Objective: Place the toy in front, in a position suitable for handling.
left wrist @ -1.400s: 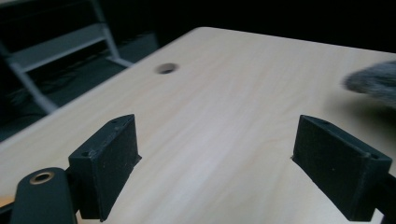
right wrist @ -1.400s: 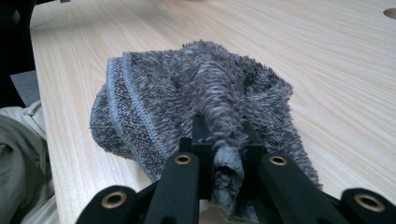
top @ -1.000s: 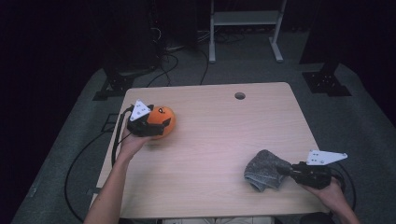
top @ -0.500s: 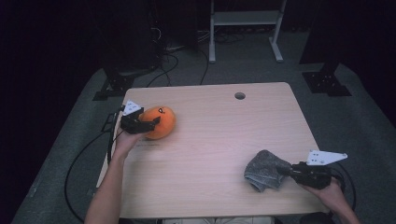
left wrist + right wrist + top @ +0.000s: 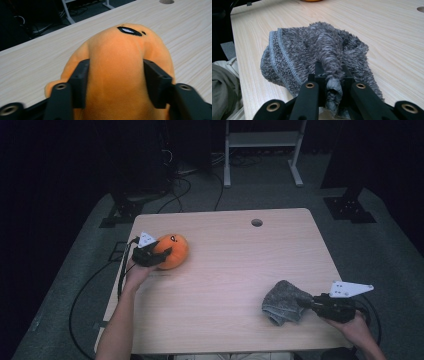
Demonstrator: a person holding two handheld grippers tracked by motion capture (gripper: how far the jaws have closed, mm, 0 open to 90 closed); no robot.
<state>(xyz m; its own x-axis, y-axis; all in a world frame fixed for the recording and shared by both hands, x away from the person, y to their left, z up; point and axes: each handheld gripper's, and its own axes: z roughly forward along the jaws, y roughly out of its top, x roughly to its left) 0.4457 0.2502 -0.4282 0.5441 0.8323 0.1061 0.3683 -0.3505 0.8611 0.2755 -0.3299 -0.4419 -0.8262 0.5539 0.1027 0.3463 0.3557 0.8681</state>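
The left gripper (image 5: 159,256) has just been closing its jaws on the orange plush toy (image 5: 173,251), and its pads now press into the toy's soft sides. The toy rests on the counter (image 5: 230,270), near its left edge. The right gripper (image 5: 306,303) is clamped on a fold of the grey towel (image 5: 282,302), which lies bunched on the counter, well apart from the toy, toward the near right corner.

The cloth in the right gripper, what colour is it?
Grey cloth, clearest in the right gripper view.
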